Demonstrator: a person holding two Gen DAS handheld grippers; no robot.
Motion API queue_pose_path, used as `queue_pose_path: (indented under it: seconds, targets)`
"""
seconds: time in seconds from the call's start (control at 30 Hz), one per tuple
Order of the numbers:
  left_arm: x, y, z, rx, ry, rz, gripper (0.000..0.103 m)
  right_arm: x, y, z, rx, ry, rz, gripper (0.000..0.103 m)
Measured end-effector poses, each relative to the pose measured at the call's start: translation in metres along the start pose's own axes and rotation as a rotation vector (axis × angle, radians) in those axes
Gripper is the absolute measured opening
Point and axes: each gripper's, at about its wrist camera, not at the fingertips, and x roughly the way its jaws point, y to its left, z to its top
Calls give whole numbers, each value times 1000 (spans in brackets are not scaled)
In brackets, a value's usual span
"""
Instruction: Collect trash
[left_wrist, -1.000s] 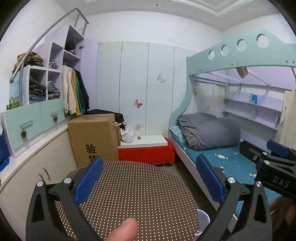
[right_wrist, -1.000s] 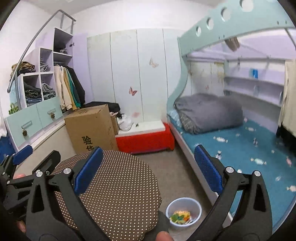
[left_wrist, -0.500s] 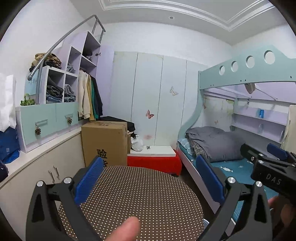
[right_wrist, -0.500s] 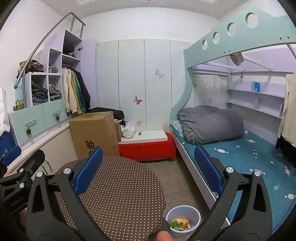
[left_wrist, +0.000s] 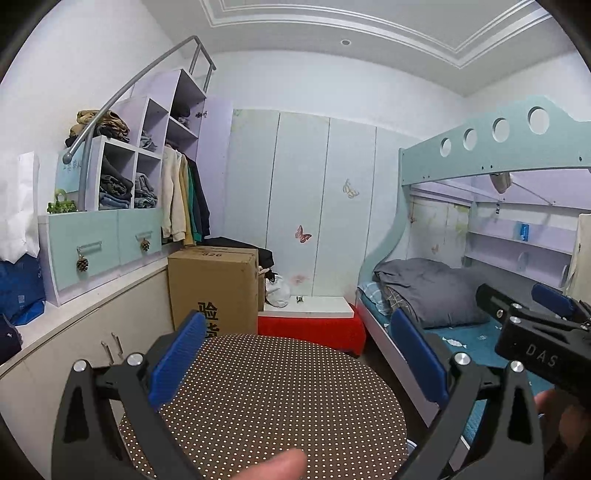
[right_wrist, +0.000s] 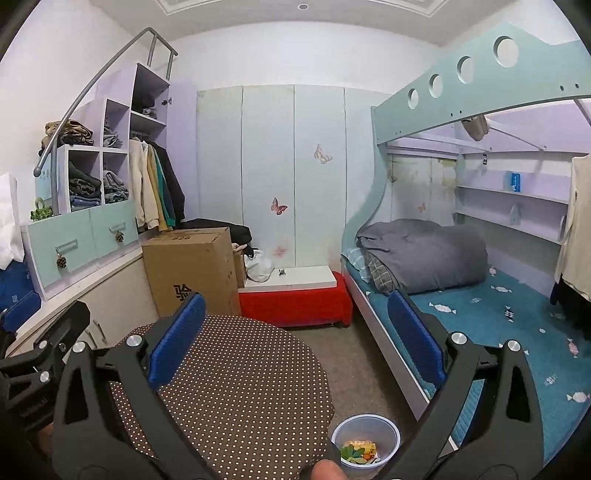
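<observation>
Right wrist view: both the right gripper (right_wrist: 295, 339) and left gripper (left_wrist: 299, 358) are held released above the dotted bench (right_wrist: 236, 387); the floor-level trash cup (right_wrist: 365, 439) could be tipped by a careless reach.

The round table (right_wrist: 236, 387) wears matt dotted brown cloth. The small bin (right_wrist: 365, 439) looks like pale, smooth plastic. The box (left_wrist: 212, 291) is plain matt cardboard.

A small bedroom with white walls and a moulded ceiling (left_wrist: 332, 26). Pale wardrobe doors (left_wrist: 303, 206) with butterfly stickers fill the far wall. Left, stepped lilac shelves (left_wrist: 147, 147) hold folded clothes above mint drawers (left_wrist: 99, 240). Right, a mint bunk bed (right_wrist: 480, 85) with teal bedding. Grey carpet (right_wrist: 354, 354); a dotted round table (left_wrist: 273, 398) stands near.
</observation>
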Motion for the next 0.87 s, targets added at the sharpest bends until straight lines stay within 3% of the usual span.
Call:
queue_pose_path:
  seconds: [0.4,0.87]
  targets:
    - [1,2,2,-6,10,-10,98,0,4,0,8,-3,8,97]
    - [5,12,1,-19,18,34,98,2,6,-3,8,9,18,97]
